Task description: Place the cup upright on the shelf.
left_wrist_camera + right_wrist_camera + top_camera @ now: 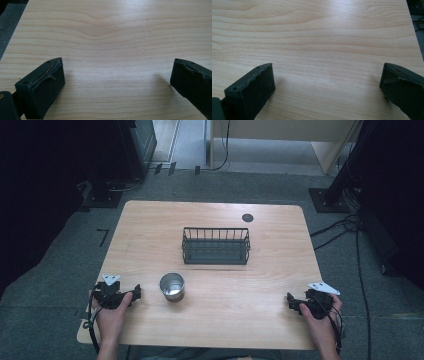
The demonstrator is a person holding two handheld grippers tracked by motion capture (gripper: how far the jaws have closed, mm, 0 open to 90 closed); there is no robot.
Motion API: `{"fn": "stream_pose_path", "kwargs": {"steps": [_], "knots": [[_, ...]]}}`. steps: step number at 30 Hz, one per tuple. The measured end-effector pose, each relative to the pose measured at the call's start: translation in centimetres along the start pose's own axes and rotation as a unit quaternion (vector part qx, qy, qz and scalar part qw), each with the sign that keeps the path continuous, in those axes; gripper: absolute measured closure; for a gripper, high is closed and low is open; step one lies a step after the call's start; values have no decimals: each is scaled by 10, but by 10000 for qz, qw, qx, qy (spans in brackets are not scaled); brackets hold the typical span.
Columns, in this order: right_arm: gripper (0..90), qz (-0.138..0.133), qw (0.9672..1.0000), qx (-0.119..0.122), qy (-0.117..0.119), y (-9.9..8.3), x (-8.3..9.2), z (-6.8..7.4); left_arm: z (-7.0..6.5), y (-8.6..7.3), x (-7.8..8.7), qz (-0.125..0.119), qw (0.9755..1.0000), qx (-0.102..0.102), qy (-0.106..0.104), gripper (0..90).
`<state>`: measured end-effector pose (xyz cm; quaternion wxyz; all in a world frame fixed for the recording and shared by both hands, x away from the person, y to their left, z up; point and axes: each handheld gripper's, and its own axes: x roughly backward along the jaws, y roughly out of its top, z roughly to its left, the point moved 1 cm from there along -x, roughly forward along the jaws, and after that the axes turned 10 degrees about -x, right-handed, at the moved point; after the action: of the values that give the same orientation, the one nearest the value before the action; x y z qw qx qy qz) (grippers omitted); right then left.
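Note:
A shiny metal cup [172,286] stands upright on the wooden table [215,330], near the front left. Behind it, mid-table, sits a black wire basket [216,246]. My left gripper [116,294] rests at the front left edge, held by a hand, a short way left of the cup. Its jaws stand wide apart over bare wood in the left gripper view, midpoint [117,72]. My right gripper [307,302] rests at the front right edge in the other hand. It is open too, with bare wood between its jaws [327,75].
A small dark round spot [247,218] marks the table's back right. Around the table lies grey floor with cables [345,227] at the right and dark equipment stands [107,190] at the back left.

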<state>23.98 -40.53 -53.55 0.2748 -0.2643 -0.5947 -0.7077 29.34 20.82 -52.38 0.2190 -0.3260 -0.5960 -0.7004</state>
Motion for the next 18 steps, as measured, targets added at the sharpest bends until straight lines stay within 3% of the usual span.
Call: {"fn": "stream_pose_path", "kwargs": {"steps": [2,7,14,18], "knots": [[0,1,10000,-1,0,0,0,0,3,0,2,-18,9999,110,-13,0],[0,1,10000,-1,-1,0,0,0,3,4,7,-22,9999,116,-9,0],[0,-3,10000,6,4,0,0,0,-4,18,29,-358,9991,189,-160,0],[0,-5,10000,3,3,0,0,0,-18,34,46,-593,9975,102,-379,0]]}}
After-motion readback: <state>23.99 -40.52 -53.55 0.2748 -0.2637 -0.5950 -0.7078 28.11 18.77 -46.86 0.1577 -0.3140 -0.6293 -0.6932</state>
